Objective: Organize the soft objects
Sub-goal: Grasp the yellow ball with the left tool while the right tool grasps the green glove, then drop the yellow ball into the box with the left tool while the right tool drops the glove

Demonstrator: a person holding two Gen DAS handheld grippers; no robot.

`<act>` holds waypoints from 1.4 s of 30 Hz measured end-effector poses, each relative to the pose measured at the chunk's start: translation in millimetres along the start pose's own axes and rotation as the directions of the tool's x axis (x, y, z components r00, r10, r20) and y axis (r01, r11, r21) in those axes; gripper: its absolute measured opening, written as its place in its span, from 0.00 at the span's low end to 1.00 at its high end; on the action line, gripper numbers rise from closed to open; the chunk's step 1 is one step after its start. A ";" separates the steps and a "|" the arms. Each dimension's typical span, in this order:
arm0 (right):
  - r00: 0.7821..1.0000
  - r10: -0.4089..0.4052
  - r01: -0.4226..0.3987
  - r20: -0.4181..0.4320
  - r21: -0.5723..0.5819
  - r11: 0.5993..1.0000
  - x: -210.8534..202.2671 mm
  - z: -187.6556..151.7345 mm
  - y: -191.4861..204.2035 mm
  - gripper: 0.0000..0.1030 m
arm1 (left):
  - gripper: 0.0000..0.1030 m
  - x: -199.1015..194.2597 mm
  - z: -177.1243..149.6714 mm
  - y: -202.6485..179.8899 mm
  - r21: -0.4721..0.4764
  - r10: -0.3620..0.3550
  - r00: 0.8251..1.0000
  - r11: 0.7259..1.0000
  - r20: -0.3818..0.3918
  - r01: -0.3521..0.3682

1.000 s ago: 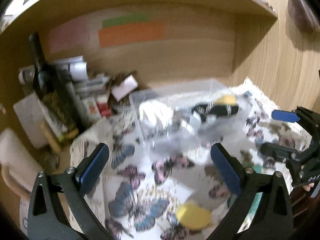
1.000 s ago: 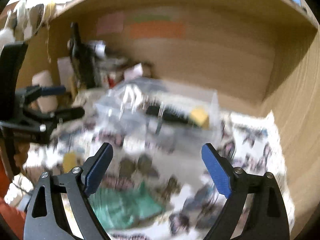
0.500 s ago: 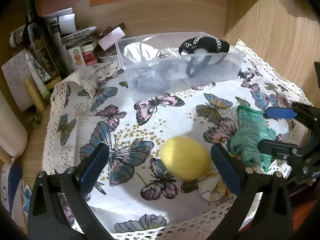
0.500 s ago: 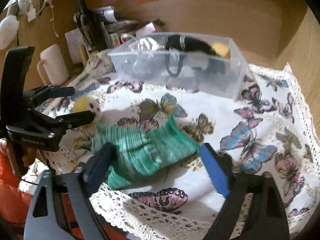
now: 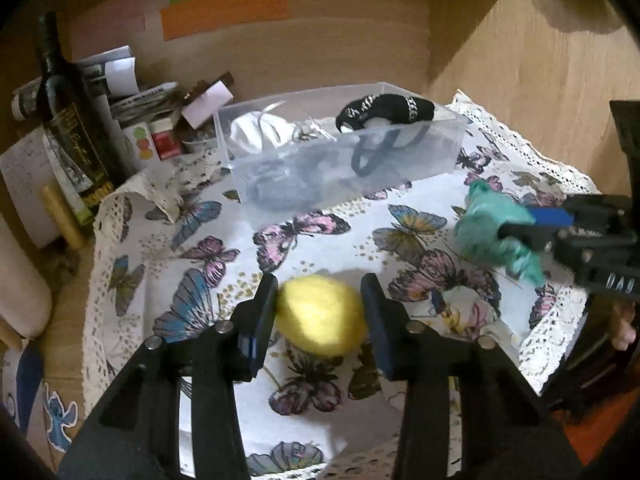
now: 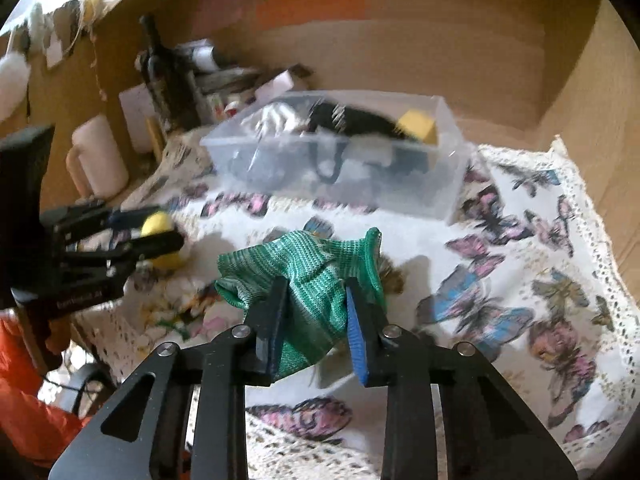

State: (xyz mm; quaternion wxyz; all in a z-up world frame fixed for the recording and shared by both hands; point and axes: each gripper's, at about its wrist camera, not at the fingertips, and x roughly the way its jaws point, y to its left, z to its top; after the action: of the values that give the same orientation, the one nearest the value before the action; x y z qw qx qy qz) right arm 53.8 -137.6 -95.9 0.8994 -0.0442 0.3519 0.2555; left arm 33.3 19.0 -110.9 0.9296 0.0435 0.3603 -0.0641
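Left gripper (image 5: pixel 320 312) is clamping the yellow ball (image 5: pixel 322 320) over the butterfly cloth (image 5: pixel 168 240) | right gripper (image 6: pixel 316 312) is pinching the green knit cloth (image 6: pixel 308 276) | clear bin (image 6: pixel 440 184) is lying straight ahead of both, long axis crosswise; right seems nearer.

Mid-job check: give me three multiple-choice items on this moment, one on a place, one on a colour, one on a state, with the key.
1. Where is the black soft item?
A. in the clear bin
B. on the cloth
C. in a gripper

2. What colour is the soft ball held by the left gripper?
A. red
B. yellow
C. blue

3. How is the right gripper?
A. open, empty
B. out of view
C. shut on the green knit piece

Key: 1 A, it lies on the bin's contents. 2 B, yellow shows between the fingers. 3 C, the knit bunches between its fingers.
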 end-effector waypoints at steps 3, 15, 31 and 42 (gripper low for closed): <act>0.999 -0.021 0.020 0.047 0.014 1.000 -9.4 10.6 -7.7 0.24 | 0.41 -2.6 4.1 4.3 -0.014 0.006 1.000 1.000 0.019 -0.005; 0.968 -0.070 0.072 0.242 0.003 0.997 -31.0 75.5 -17.2 0.24 | 0.41 -30.8 58.3 24.5 -0.040 0.079 0.975 0.997 0.208 -0.073; 0.975 -0.074 0.086 0.210 -0.052 0.995 29.5 139.5 -8.6 0.24 | 0.41 -0.4 135.2 47.0 -0.068 0.034 0.971 0.998 0.235 -0.018; 0.994 -0.093 0.095 0.058 -0.038 0.995 85.5 130.8 -16.9 0.28 | 0.41 71.3 128.5 48.0 -0.091 -0.026 0.998 0.995 0.061 0.031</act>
State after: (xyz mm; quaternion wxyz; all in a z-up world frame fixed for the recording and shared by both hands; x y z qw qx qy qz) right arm 195.2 -81.7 -55.8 0.9189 -0.0721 0.3188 0.2211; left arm 178.1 43.9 -62.7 0.9400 -0.0063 0.3354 -0.0619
